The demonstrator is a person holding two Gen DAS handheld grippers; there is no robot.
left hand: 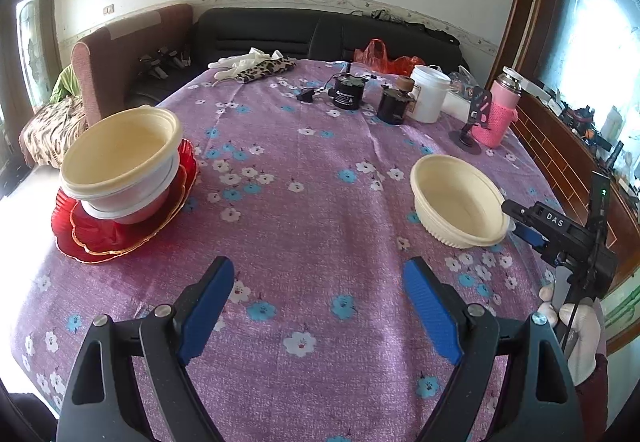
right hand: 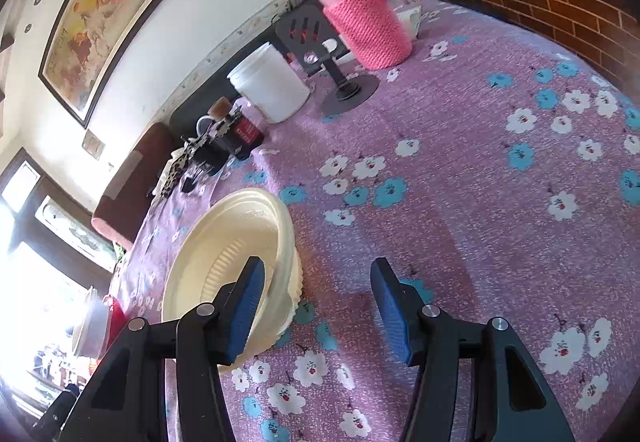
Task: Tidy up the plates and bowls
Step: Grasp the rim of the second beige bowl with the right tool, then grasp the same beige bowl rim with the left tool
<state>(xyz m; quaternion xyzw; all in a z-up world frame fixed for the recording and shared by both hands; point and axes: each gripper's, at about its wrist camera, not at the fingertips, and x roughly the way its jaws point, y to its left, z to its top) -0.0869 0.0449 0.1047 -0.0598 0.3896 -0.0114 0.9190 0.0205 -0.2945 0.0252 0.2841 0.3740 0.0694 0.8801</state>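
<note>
Your right gripper (right hand: pixel 316 306) gapes wide, one ribbed blue finger inside the cream fluted bowl (right hand: pixel 228 266), the other outside it. Your left gripper (left hand: pixel 320 306) is wide too, empty. Stacked bowls (left hand: pixel 120 161) on glossy red plates (left hand: pixel 100 234) sit left of that bowl

- The letters "DAS", white on black, stand on the body of the right gripper (left hand: pixel 520 219), at 3 o'clock in the left wrist view.
- A white label on the black cylindrical device (left hand: pixel 347 93), at 12 o'clock on the table, carries print too small to read.
- The framed painting (right hand: pixel 108 13), at 10 o'clock in the right wrist view, bears red characters near its upper edge; they cannot be read.
</note>
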